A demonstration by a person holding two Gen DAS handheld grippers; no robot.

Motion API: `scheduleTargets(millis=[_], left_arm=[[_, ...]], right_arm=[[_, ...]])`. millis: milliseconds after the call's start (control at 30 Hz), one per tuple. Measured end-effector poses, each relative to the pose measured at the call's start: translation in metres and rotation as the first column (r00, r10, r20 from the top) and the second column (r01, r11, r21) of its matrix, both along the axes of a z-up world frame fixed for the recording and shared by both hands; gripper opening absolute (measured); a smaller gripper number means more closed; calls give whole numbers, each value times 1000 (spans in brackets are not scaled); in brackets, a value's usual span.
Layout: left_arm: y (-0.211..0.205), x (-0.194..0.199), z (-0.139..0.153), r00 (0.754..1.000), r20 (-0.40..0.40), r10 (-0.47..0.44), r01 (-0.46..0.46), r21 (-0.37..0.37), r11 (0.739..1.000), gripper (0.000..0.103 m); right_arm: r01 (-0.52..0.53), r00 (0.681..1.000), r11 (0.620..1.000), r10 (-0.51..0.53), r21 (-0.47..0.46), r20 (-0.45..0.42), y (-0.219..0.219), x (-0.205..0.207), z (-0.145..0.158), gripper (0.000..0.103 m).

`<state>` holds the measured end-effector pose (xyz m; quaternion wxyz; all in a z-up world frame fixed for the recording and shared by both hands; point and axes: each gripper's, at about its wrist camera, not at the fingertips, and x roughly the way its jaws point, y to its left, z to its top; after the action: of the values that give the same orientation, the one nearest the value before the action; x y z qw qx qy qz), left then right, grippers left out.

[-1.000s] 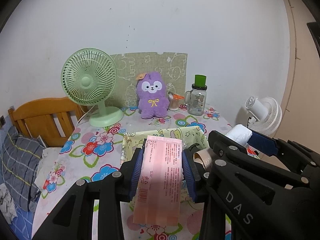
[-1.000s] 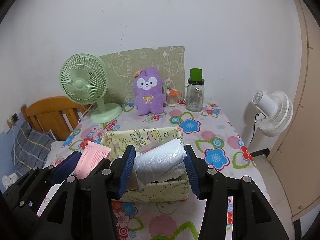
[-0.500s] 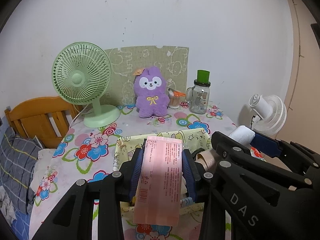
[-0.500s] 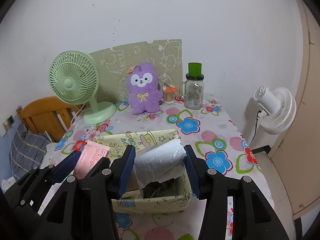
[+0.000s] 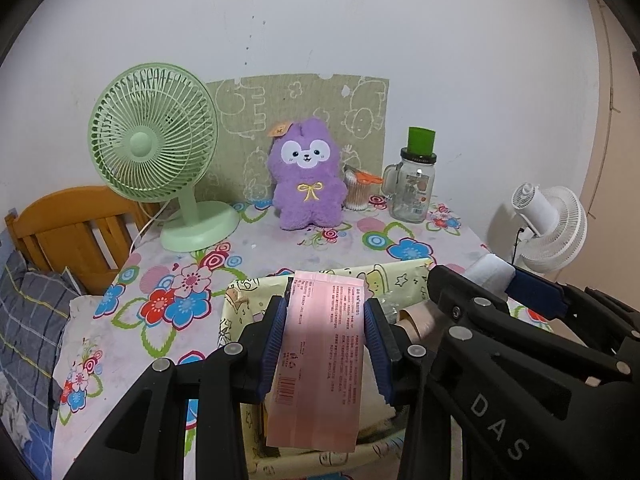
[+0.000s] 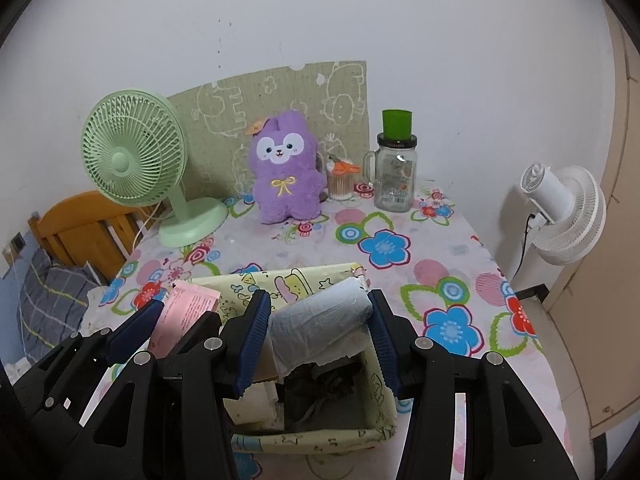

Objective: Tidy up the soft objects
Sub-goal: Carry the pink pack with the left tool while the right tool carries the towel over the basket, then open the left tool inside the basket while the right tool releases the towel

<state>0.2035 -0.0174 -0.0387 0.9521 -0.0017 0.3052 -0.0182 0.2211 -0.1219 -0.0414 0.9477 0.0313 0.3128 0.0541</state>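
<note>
My left gripper (image 5: 325, 340) is shut on a flat pink packet (image 5: 320, 360) that hangs over the left part of a yellow cartoon-print fabric box (image 5: 256, 286). My right gripper (image 6: 316, 334) is shut on a white roll of plastic bags (image 6: 316, 326), held above the same box (image 6: 308, 438). Dark items lie inside the box. In the right wrist view the left gripper (image 6: 158, 322) and its pink packet (image 6: 184, 312) show at the lower left. In the left wrist view the right gripper's arm (image 5: 520, 360) fills the lower right, with the roll's end (image 5: 490, 270) peeking over it.
A purple plush toy (image 6: 284, 174) sits at the back of the floral table (image 6: 440, 256), between a green desk fan (image 6: 136, 152) and a glass jar with a green lid (image 6: 394, 176). A cup of cotton swabs (image 6: 340, 182) stands beside the plush. A white fan (image 6: 560, 208) stands off the right edge; a wooden headboard (image 6: 76, 224) is left.
Both grippers have moved forward and slightly down over the box, each keeping its hold. The box now lies directly beneath them, and the plush and fan look nearer.
</note>
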Motion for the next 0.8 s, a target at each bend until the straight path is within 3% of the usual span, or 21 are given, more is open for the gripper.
scheduleTargets(millis=[200, 433, 800], left_arm=[[3, 12, -10, 999, 4, 33, -33, 10, 999, 42], [7, 22, -20, 999, -34, 42, -41, 12, 999, 61], [11, 15, -24, 998, -47, 40, -38, 34, 999, 69]], right_arm=[[-8, 1000, 1000, 8, 6, -18, 2, 14, -8, 52], [-5, 999, 1000, 5, 7, -44, 2, 24, -18, 52], [-50, 997, 999, 50, 0, -55, 8, 25, -27, 60]])
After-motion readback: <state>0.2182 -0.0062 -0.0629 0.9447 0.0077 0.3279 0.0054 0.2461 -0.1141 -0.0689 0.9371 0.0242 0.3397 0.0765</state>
